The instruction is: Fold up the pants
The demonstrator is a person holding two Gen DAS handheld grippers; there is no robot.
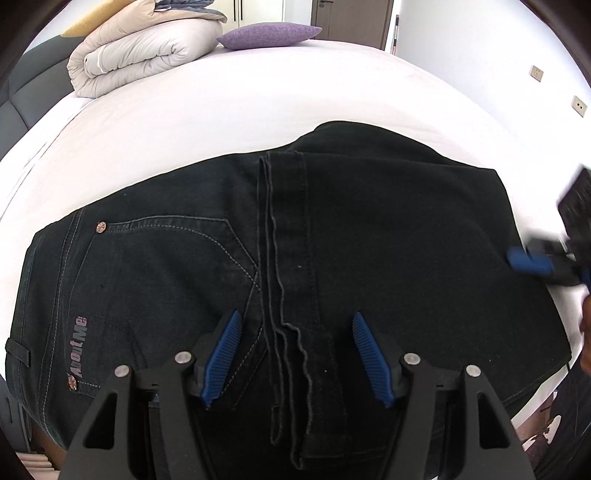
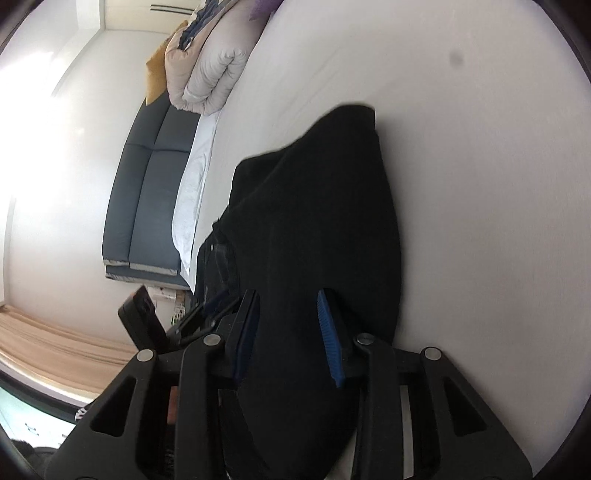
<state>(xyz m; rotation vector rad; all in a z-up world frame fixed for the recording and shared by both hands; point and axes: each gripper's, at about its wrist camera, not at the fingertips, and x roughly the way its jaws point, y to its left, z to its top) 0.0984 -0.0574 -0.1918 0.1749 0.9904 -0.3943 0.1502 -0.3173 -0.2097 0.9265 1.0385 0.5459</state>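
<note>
Black jeans (image 1: 332,229) lie folded on the white bed (image 1: 258,92), with the back pocket and waistband at the left and the leg hems stacked down the middle. My left gripper (image 1: 297,356) hovers open just over those hems, and its blue pads (image 1: 221,354) stand wide apart on either side of them. My right gripper (image 1: 530,263) is at the jeans' right edge. In the right wrist view, the black cloth of the jeans (image 2: 314,221) fills the gap between the jaws of my right gripper (image 2: 290,336) and touches both pads (image 2: 330,336).
A folded beige duvet (image 1: 147,51) and a purple pillow (image 1: 267,35) lie at the far end of the bed. A grey padded headboard (image 2: 144,192) runs along one side. A wall with sockets (image 1: 578,105) stands to the right and a dark door (image 1: 351,18) beyond.
</note>
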